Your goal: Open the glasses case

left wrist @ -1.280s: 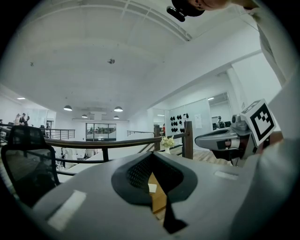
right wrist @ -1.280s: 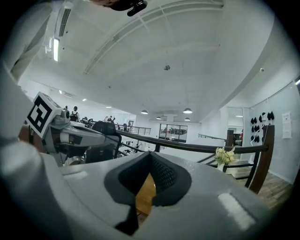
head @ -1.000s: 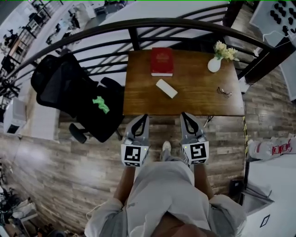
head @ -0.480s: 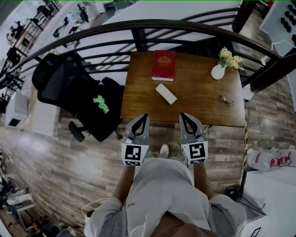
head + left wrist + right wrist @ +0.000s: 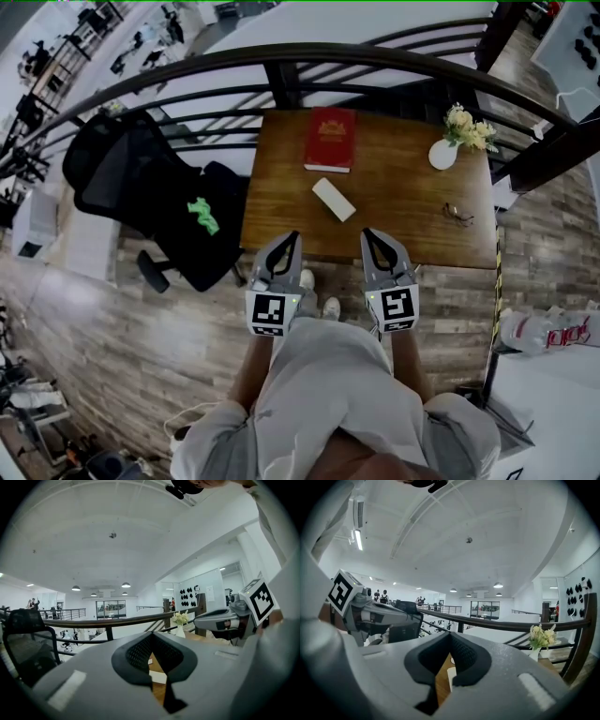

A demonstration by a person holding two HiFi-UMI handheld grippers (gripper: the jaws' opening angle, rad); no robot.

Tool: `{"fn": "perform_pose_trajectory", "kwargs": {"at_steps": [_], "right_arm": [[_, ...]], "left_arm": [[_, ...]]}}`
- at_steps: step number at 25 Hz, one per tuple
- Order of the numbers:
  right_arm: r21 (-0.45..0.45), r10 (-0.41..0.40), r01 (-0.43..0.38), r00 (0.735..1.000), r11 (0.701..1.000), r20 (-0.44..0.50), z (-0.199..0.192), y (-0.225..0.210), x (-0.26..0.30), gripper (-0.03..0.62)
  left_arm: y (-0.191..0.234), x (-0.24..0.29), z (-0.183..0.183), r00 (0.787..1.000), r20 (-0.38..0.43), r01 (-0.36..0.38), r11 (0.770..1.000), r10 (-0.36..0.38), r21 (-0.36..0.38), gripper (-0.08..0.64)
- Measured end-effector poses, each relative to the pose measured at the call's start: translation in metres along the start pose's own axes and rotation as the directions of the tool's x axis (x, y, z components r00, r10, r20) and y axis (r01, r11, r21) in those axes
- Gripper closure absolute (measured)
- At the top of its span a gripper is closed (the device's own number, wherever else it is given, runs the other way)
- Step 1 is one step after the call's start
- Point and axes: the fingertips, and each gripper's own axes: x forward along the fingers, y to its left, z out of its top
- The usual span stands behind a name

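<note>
Case (image 5: 335, 199), white and closed, lies slantwise at the middle of the table (image 5: 398, 192), just near of the red book (image 5: 329, 139). At the far right corner stands a vase (image 5: 442, 154) of flowers; glasses (image 5: 457, 215) lie toward the right edge. At the near edge the left gripper (image 5: 292, 236) and right gripper (image 5: 369, 233) hover side by side, apart from the case. Both tongs have their jaws pressed together, tip to tip, with nothing between them. A black chair (image 5: 141, 183) stands left of the table.

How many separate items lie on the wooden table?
4: red book at the far edge, white glasses case central, flower vase far right, spectacles near right. None seems hidden.
</note>
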Motion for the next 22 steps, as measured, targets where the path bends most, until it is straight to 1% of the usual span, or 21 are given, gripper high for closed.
{"fn": "perform_pose_trajectory", "kwargs": {"at_steps": [7,12,18,22], "right_arm": [[-0.002,0.001,-0.001,1.000,1.000,-0.021,-0.007,-0.010,0.025,0.589],[-0.011,-0.010,0.010,0.999,1.000,-0.038,-0.009,-0.016,0.052,0.589],[-0.012,-0.040,0.039,0.997,0.999,-0.067,-0.010,-0.028,0.088,0.589],[0.000,-0.064,0.064,0.993,0.998,-0.097,-0.020,-0.031,0.110,0.589]], "left_arm": [[0.014,0.027,-0.005,1.000,-0.004,0.003,1.000,-0.003,-0.007,0.540],[0.036,0.051,-0.009,1.000,0.000,0.009,1.000,-0.009,-0.023,0.540],[0.062,0.084,-0.010,0.999,0.000,0.045,0.998,-0.045,-0.036,0.540],[0.080,0.105,-0.016,0.997,0.001,0.072,0.996,-0.072,-0.043,0.540]]}}
